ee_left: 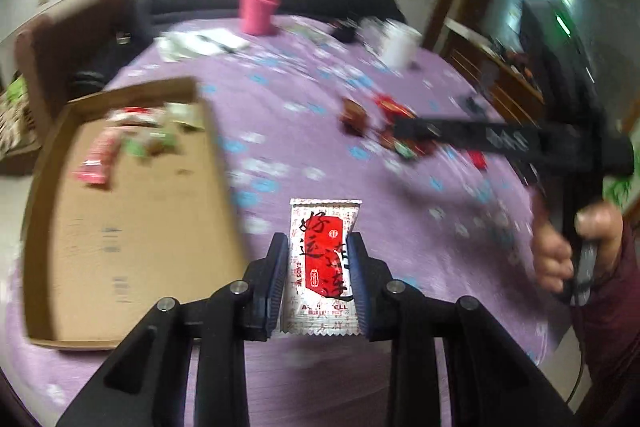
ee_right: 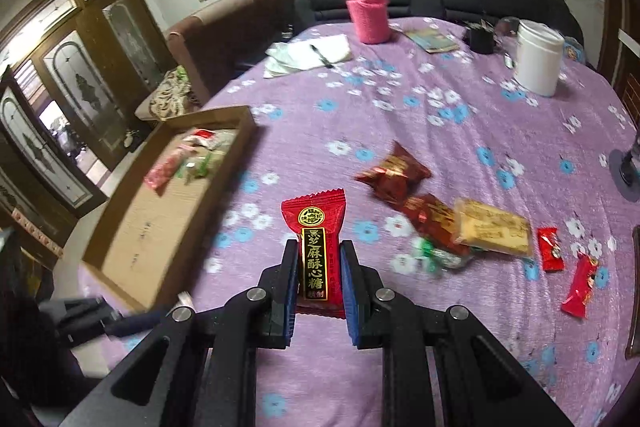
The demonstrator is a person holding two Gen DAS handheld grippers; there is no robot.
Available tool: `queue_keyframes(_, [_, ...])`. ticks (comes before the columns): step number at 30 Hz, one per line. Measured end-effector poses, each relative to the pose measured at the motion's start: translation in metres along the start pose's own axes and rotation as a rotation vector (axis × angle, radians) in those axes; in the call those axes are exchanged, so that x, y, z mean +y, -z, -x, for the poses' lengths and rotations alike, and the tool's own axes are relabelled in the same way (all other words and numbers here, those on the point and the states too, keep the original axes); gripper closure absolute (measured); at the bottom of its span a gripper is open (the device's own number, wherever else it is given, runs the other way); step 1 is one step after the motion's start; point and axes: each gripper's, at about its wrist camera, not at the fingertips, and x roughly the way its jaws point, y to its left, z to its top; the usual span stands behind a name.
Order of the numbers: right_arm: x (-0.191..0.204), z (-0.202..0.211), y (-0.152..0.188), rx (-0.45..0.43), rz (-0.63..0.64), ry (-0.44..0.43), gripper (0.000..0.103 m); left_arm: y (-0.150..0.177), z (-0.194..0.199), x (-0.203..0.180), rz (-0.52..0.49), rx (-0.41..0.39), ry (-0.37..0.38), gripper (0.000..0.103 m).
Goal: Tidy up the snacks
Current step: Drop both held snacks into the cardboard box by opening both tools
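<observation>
Left gripper clamps a white-and-red packet, held upright above the purple cloth. Right gripper clamps a red candy with black and gold label, also clear of the table. Cardboard box sits just left of both, snacks piled at its far end. Loose snacks lie right of centre: red packs, a yellow bar, two small red candies. Farther back: notepad with pen, pink bottle, white jar. Left view is blurred.
</observation>
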Motion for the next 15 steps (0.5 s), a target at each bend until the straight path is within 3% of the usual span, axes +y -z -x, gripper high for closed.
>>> queue_keyframes(2, [0.012,0.0,-0.005,0.0,0.011,-0.031,0.082,-0.009,0.012,0.032,0.049,-0.023,-0.069,0.074])
queue_keyframes(7, [0.052,-0.014,-0.021,0.015,0.047,-0.102,0.082,-0.025,0.019,0.099,0.16,-0.025,-0.142,0.074])
queue_keyframes(15, [0.109,-0.08,-0.046,0.096,0.055,-0.217,0.082,-0.054,-0.005,0.181,0.255,0.012,-0.268,0.074])
